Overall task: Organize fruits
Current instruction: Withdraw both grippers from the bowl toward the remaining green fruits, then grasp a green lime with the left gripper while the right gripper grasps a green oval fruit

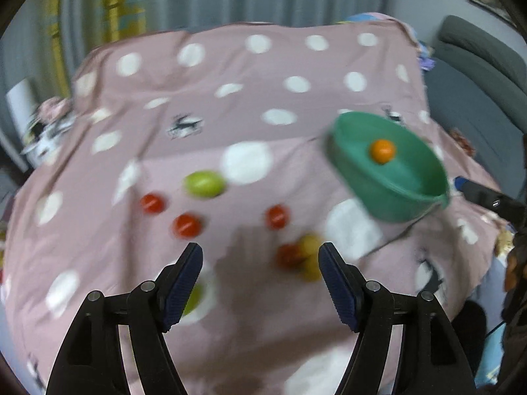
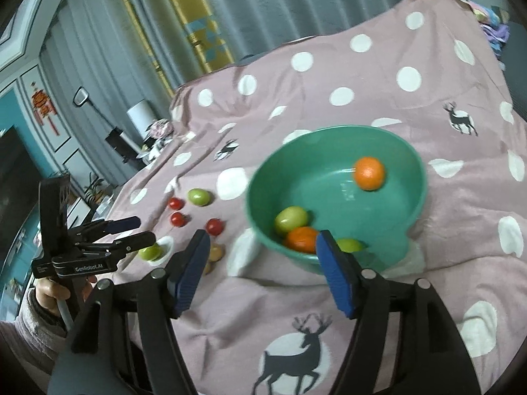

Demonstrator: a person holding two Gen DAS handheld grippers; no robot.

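1. Green plastic bowl [image 2: 336,197] is parked on the pink spotted bedcover [image 2: 378,75], and four fruits are already counted inside it: two oranges [image 2: 369,173] and two green ones [image 2: 291,219]. So the sorting is judged to be partway done.

2. Both tongs are seen with the pads spread and nothing between them. The right gripper [image 2: 260,263] is hovering at the near rim of the bowl; the left gripper [image 1: 260,283] is held over the loose pile.

3. Still out on the cloth: three cherry tomatoes [image 1: 187,225], a green fruit [image 1: 205,183] beyond them, another green fruit [image 1: 192,298] tucked behind the left finger, and a reddish-yellow cluster [image 1: 301,256] just beside the right finger. The left view is smeared, so what's in that cluster can't really be told apart, maybe a tomato touching something yellowish.

4. The next pick is probably best made by the left gripper, since the loose stuff is right under it.

5. One fruit should be centred between the pads before anything is closed. The half-hidden green one is a decent candidate.

6. The cluster is better left until later, or two might get nudged at once.

7. Soft bedding gives way, so pressing down hard is to be avoided; tomatoes are to be squeezed gently.

8. The right gripper is best kept clear of the rim so the bowl isn't tipped.
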